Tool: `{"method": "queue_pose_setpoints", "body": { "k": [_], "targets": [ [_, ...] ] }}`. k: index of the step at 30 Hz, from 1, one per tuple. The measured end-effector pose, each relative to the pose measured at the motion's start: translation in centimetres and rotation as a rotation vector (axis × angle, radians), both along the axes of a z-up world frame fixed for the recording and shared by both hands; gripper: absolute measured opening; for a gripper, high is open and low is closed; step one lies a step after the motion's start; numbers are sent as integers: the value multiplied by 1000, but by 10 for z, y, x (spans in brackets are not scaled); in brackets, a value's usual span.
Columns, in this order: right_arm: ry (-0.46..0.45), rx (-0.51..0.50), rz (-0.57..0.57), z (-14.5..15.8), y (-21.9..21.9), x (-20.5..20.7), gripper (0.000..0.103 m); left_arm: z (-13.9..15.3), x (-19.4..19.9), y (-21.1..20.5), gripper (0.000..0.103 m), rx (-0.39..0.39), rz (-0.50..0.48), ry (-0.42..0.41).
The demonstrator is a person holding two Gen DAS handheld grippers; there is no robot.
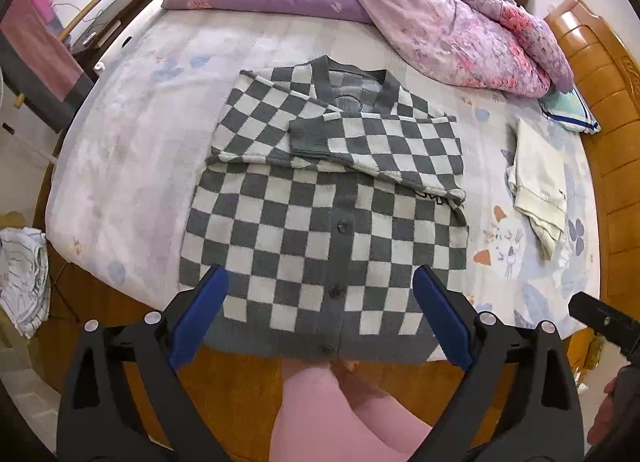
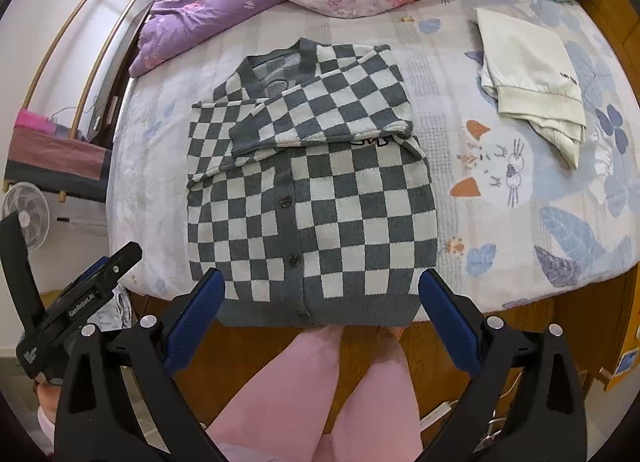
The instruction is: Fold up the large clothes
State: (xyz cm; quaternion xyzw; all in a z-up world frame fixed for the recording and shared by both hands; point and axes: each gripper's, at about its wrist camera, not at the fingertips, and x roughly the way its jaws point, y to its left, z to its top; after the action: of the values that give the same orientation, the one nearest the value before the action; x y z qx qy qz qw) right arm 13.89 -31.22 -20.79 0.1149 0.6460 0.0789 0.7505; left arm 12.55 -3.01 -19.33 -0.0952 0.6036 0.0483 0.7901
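Where lettering shows — left tool (image 2: 80,308) reads "GenRobot.AI".

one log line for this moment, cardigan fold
stage: sleeves folded in | cardigan: flat on bed, hem at near edge | left gripper: open, empty | right gripper: open, empty | next, likely: fold hem up

Knitted button-front cardigan (image 1: 320,222): grey-and-cream checkerboard, grey hem. Bed sheet (image 1: 128,150): white, pale blue floral print. Crumpled quilt (image 1: 440,14): purple-pink floral. Folded garment (image 2: 532,78): cream.

Both grippers, left (image 1: 320,282) and right (image 2: 322,282), point downward, fingers spread, empty.
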Motion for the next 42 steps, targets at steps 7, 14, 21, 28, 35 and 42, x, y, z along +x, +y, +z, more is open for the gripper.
{"method": "queue_pose_setpoints", "body": {
  "k": [7,14,21,28,35,42],
  "targets": [
    [26,-23,-54,-8,34,29,94,-20,33,39,95,-65,-36,65],
    [56,-29,-147,-17,81,66,94,-37,89,85,95,-21,-157,103],
    [82,-29,-215,-26,105,97,94,-47,138,112,95,-49,-174,74],
    [86,-58,-249,-47,103,148,94,-73,194,118,95,-79,-149,84],
    [93,-71,-250,-85,77,224,94,-102,266,130,94,-40,-78,59],
    [136,-173,-203,-135,41,307,94,-174,341,171,94,-58,39,154]
  ]
}}
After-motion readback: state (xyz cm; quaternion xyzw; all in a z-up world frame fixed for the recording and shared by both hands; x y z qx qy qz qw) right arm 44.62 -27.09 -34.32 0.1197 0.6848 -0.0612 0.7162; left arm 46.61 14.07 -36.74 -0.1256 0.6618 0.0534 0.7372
